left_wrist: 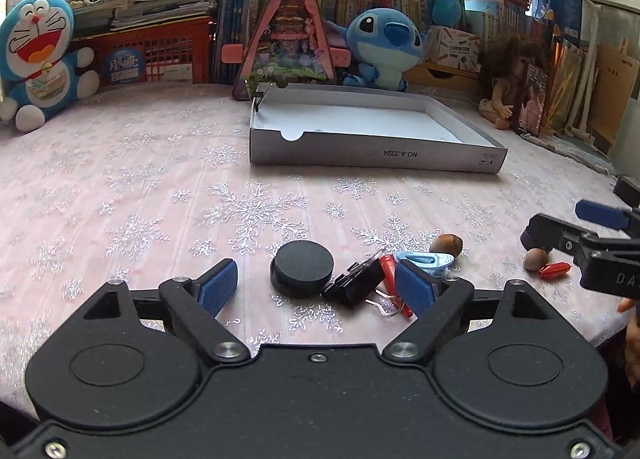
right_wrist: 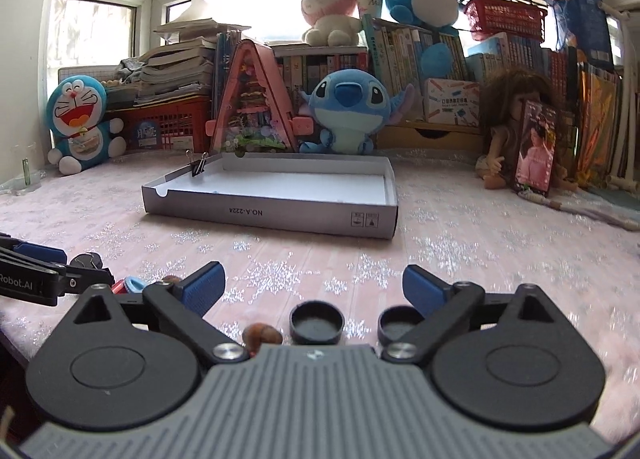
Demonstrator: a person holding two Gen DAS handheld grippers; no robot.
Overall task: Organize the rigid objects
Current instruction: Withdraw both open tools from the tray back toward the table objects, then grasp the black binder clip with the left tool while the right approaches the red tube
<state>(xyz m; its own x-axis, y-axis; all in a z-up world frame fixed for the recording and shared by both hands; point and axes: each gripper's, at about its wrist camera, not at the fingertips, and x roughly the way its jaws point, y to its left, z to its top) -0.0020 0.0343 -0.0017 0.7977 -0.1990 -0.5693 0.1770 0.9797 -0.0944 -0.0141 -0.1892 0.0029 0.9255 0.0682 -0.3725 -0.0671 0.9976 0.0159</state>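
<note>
Small items lie on the pink snowflake tablecloth (left_wrist: 140, 187). In the left wrist view my left gripper (left_wrist: 316, 287) stands open around a black round cap (left_wrist: 302, 268) and a black binder clip (left_wrist: 358, 284); neither pad touches them. A red peg (left_wrist: 390, 271) and a light blue clip (left_wrist: 428, 261) lie by its right pad, a nut (left_wrist: 446, 245) just beyond. In the right wrist view my right gripper (right_wrist: 314, 289) is open above two upturned black caps (right_wrist: 317, 323) (right_wrist: 400, 324), with a nut (right_wrist: 262, 335) at its base. The right gripper (left_wrist: 568, 231) also shows near another nut (left_wrist: 535, 259) and a red peg (left_wrist: 554, 270).
An open grey cardboard box (left_wrist: 372, 155) with a binder clip (right_wrist: 199, 167) on its rim lies mid-table. Plush toys, books, red crates and a doll (right_wrist: 516, 131) line the far edge under the window. Bare cloth lies between the box and the small items.
</note>
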